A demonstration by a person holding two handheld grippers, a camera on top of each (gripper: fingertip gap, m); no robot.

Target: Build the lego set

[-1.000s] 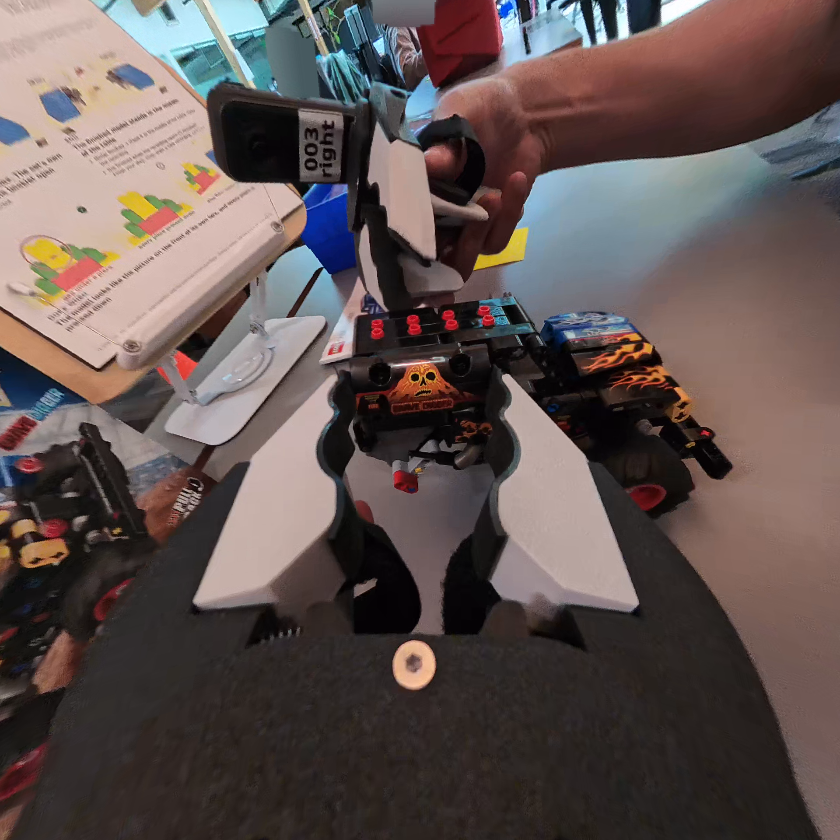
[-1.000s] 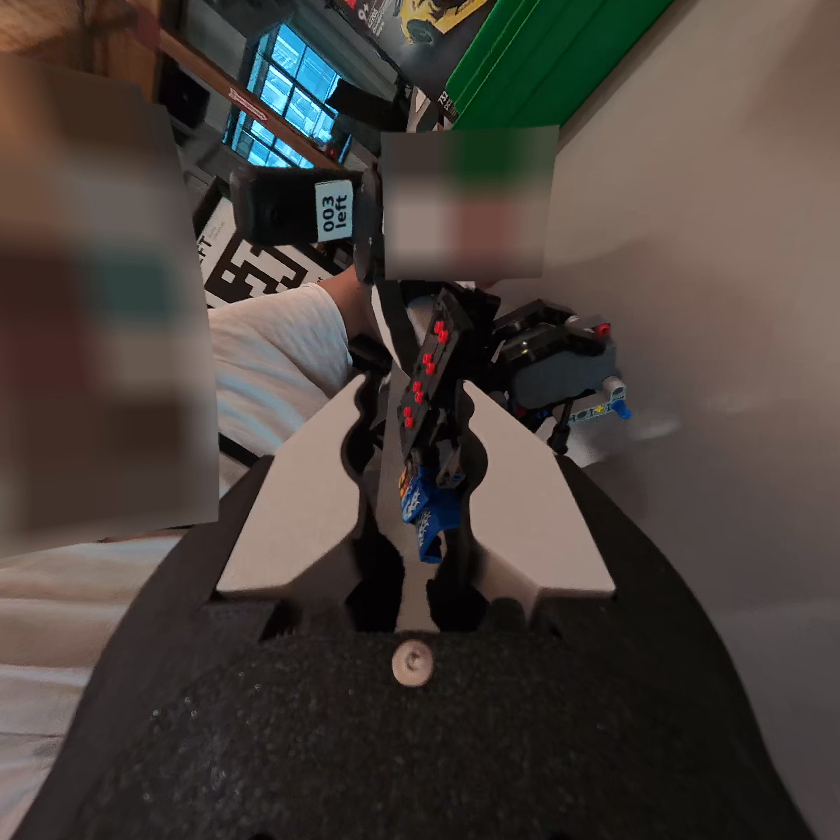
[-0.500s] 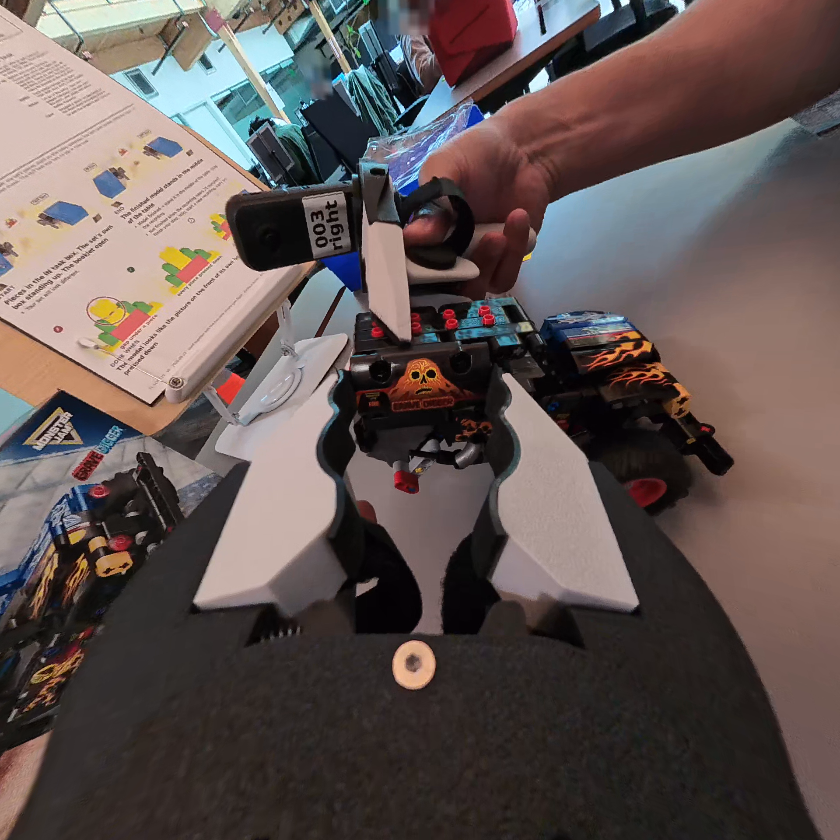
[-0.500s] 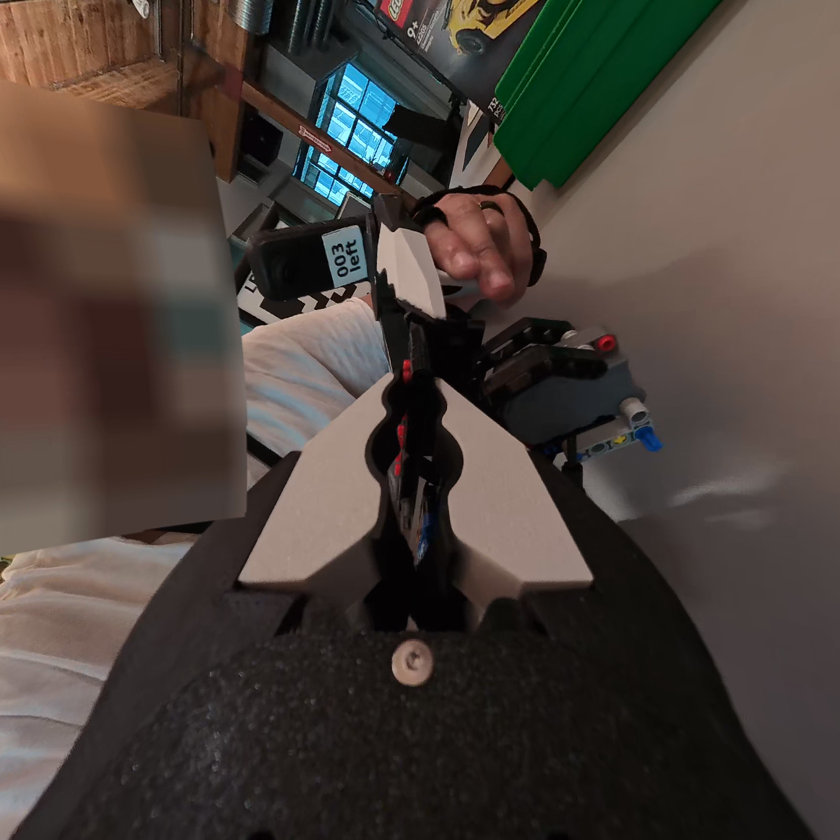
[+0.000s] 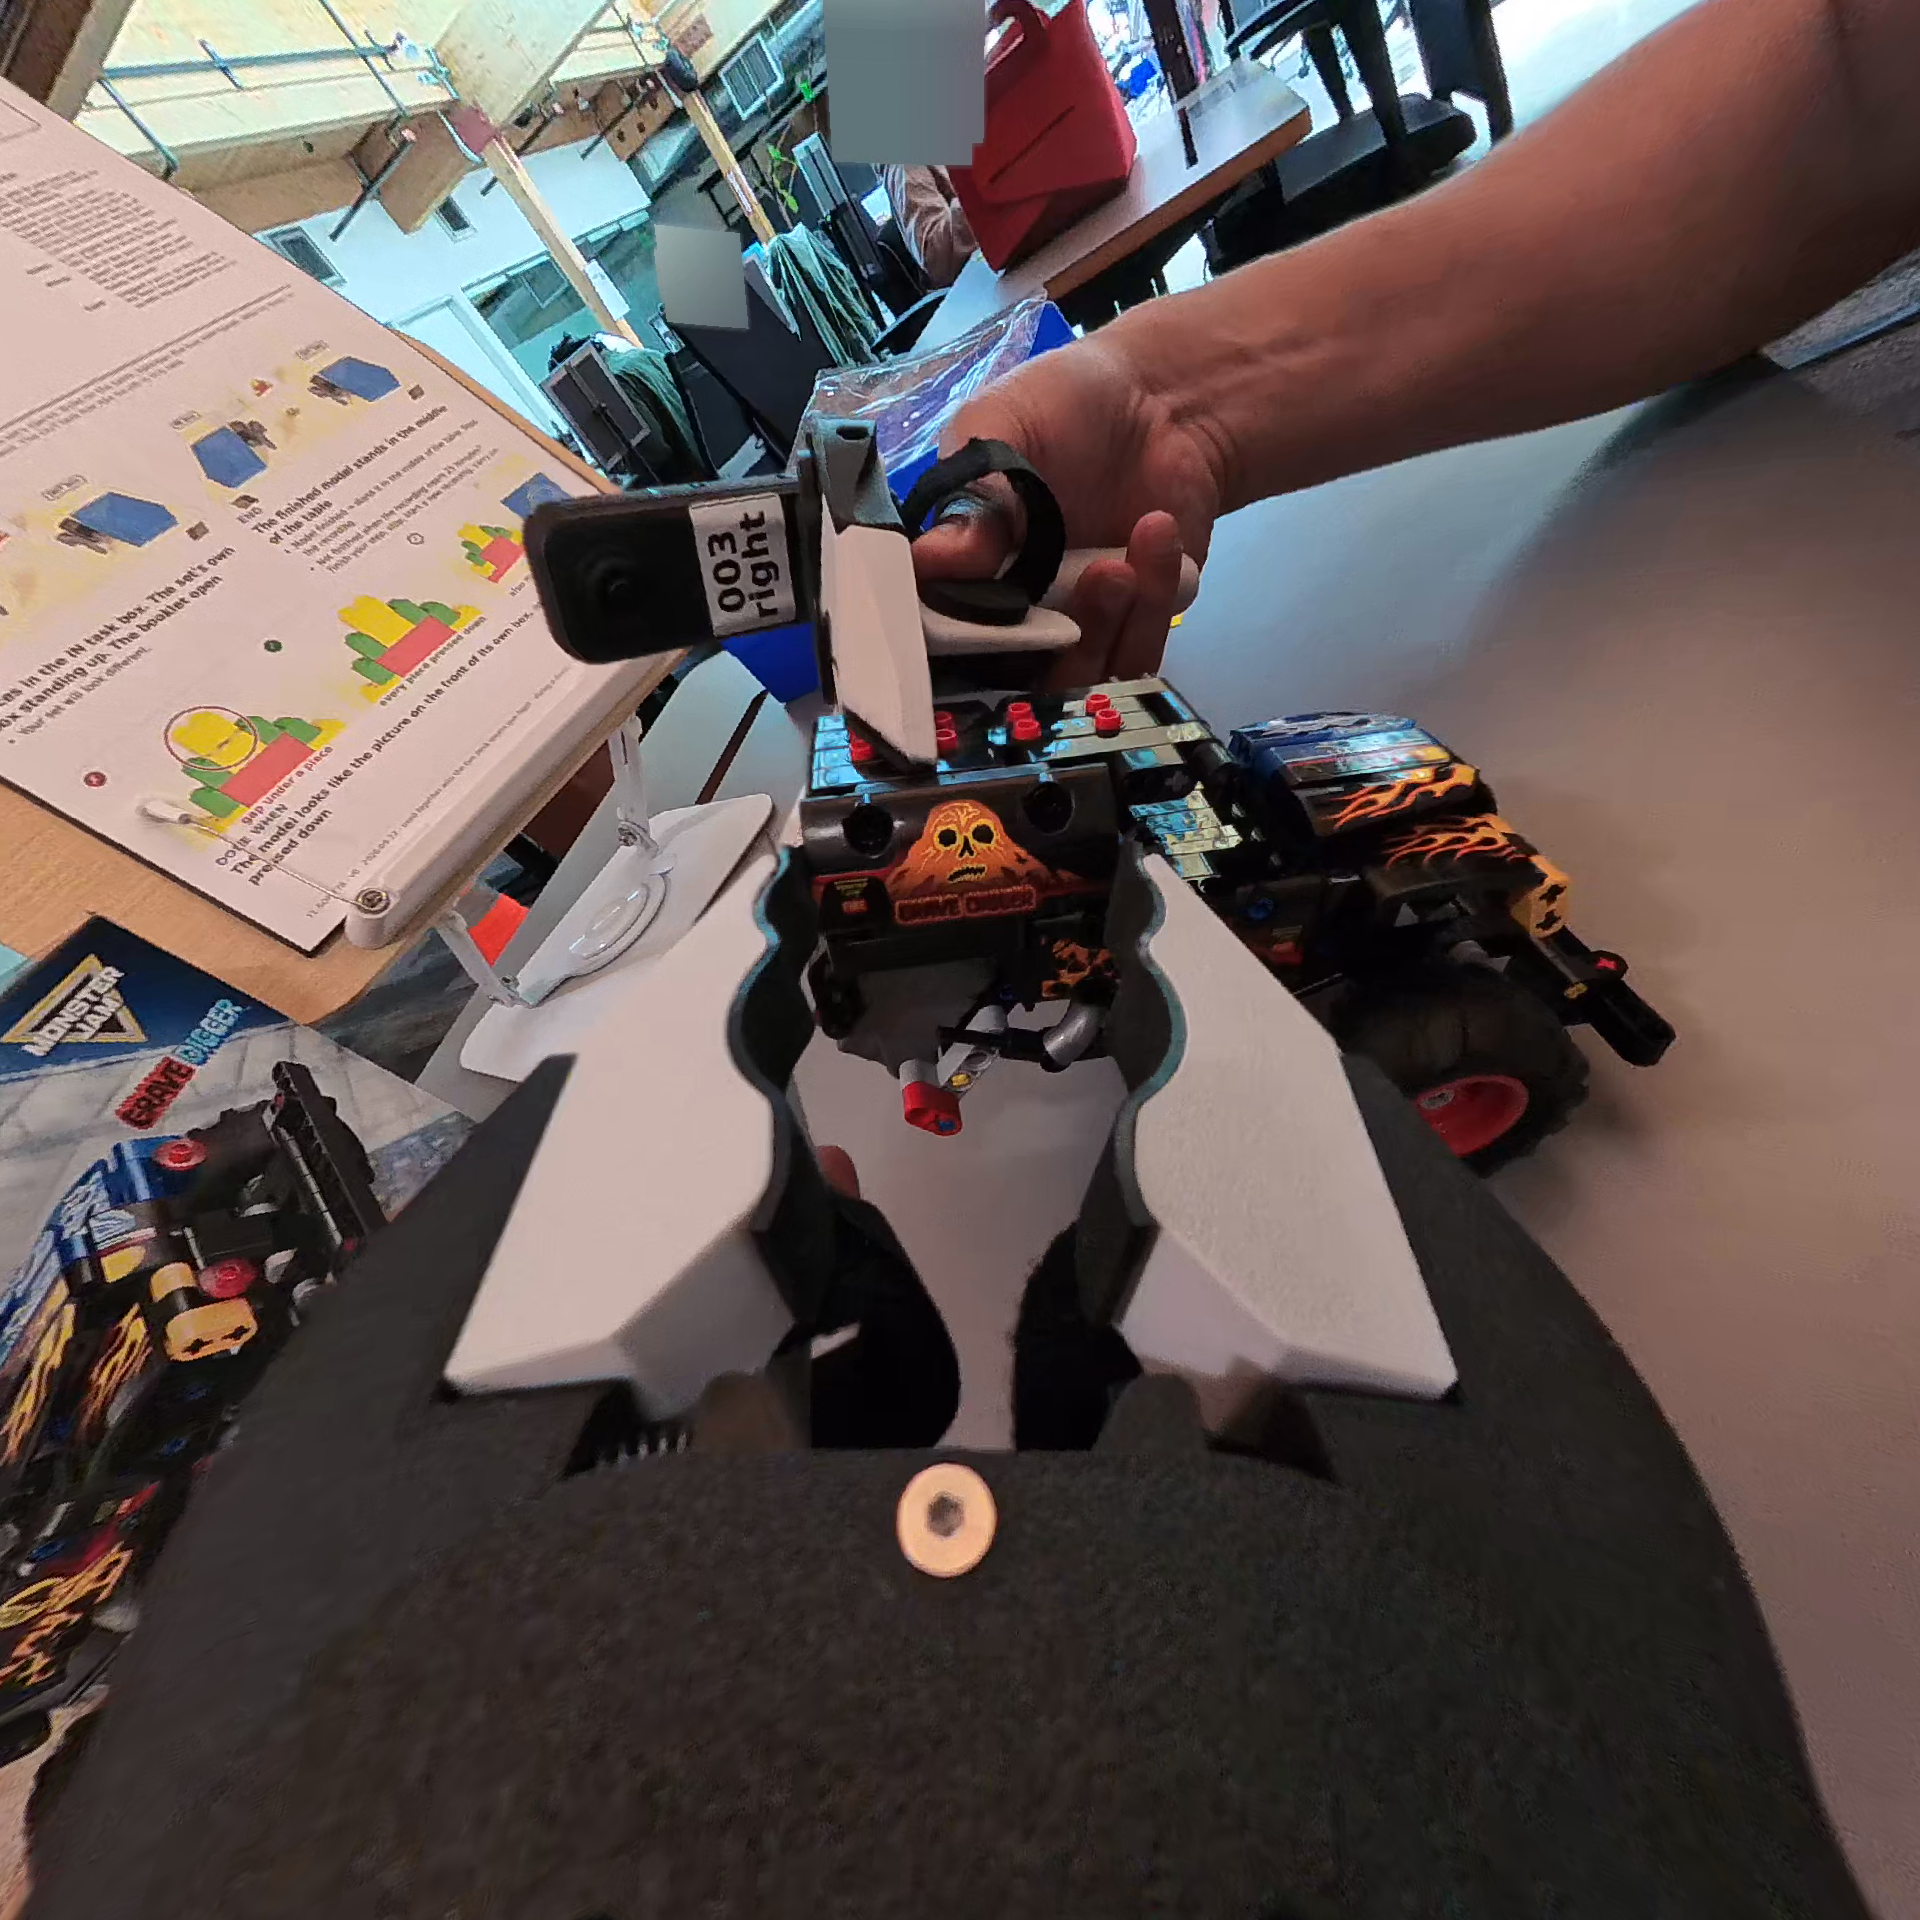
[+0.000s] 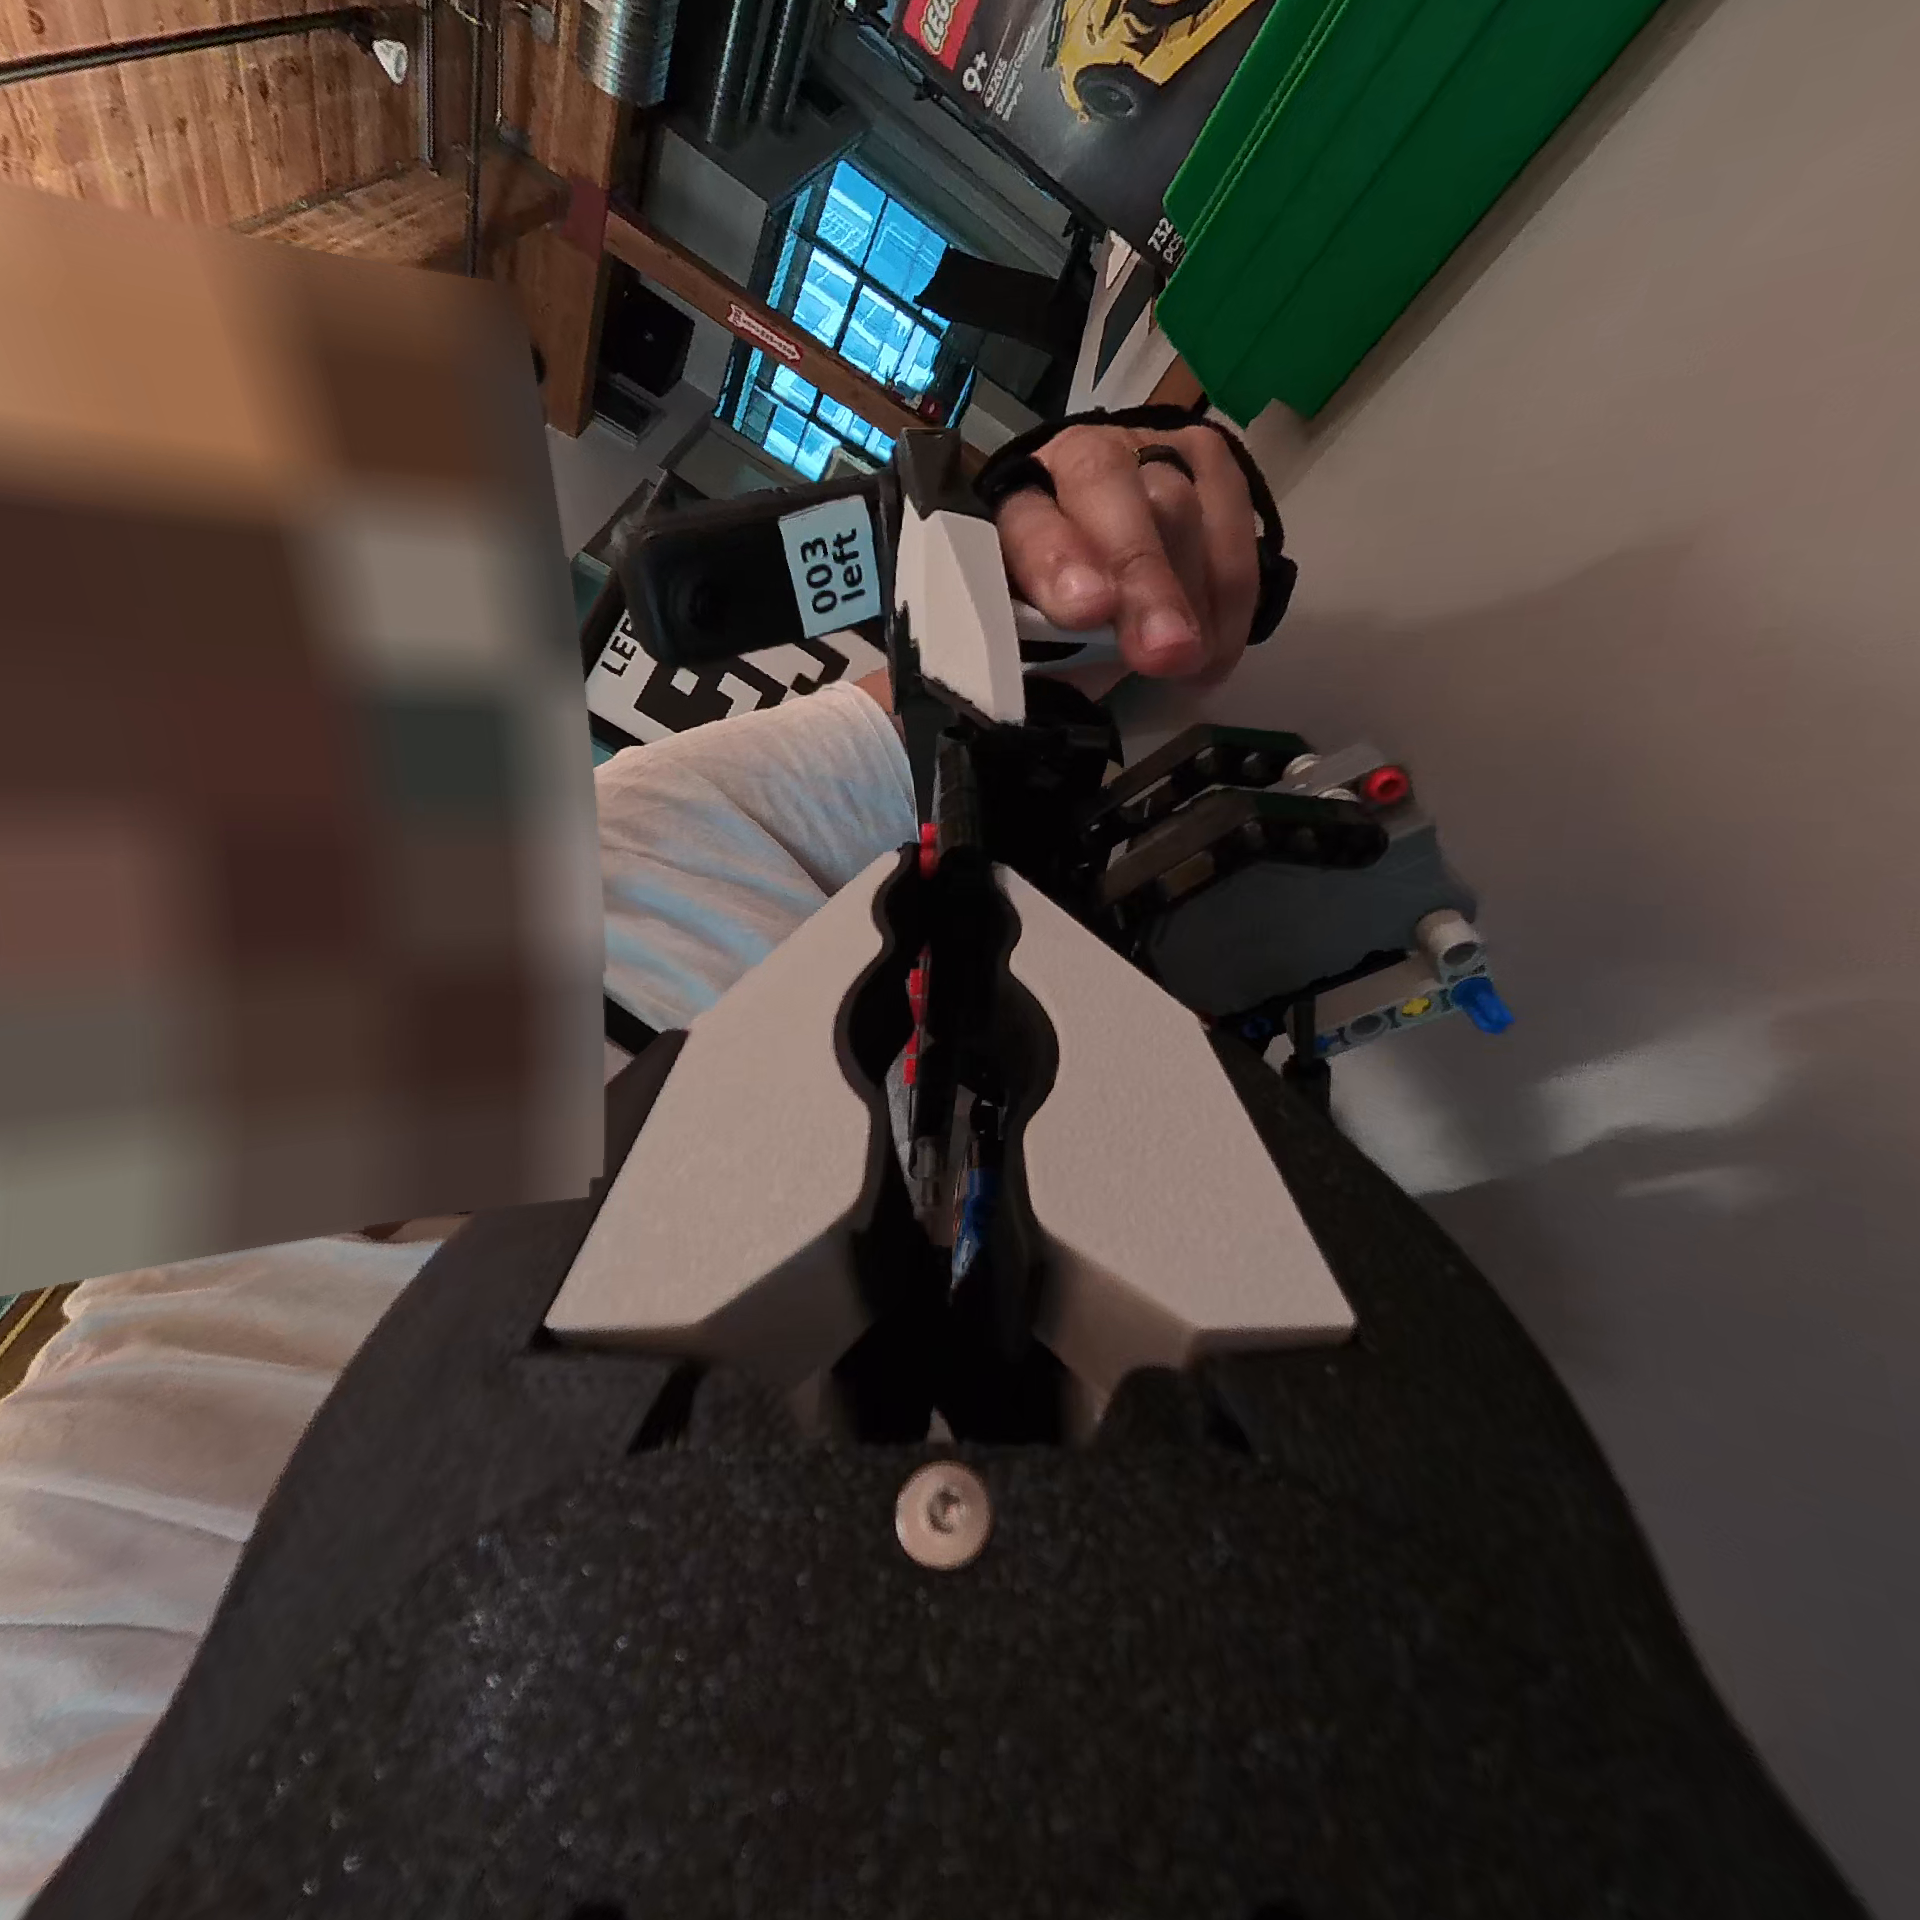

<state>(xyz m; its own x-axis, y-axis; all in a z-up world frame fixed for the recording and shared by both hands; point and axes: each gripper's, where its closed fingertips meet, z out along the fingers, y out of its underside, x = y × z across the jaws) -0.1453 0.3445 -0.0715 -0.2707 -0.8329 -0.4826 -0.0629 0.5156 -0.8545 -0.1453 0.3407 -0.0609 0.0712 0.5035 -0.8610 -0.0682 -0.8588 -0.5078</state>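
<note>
Since the earlier frames, the right gripper (image 6: 940,914) has closed in and now pinches the roof panel (image 5: 1023,727) of the toy truck (image 5: 1049,862), where a second ago its fingers stood apart around that panel. In the left wrist view its white fingers (image 5: 883,665) come down from above onto the front edge of the roof, by the red studs, with a person's hand (image 5: 1081,499) holding the tool from the right. The left gripper (image 5: 951,977) grips the truck's front end: its two white fingers press against the sides of the black block bearing an orange skull sticker (image 5: 961,847), so it is clamped on the truck. The truck stands on a pale grey table (image 5: 1662,644), its flame-painted body and a black wheel with a red hub (image 5: 1475,1101) stretching away to the right. To the left, a printed sheet (image 5: 208,582) with coloured brick pictures rests tilted on a white stand (image 5: 613,914), and the toy's box (image 5: 135,1195) lies near the lower left corner.
</note>
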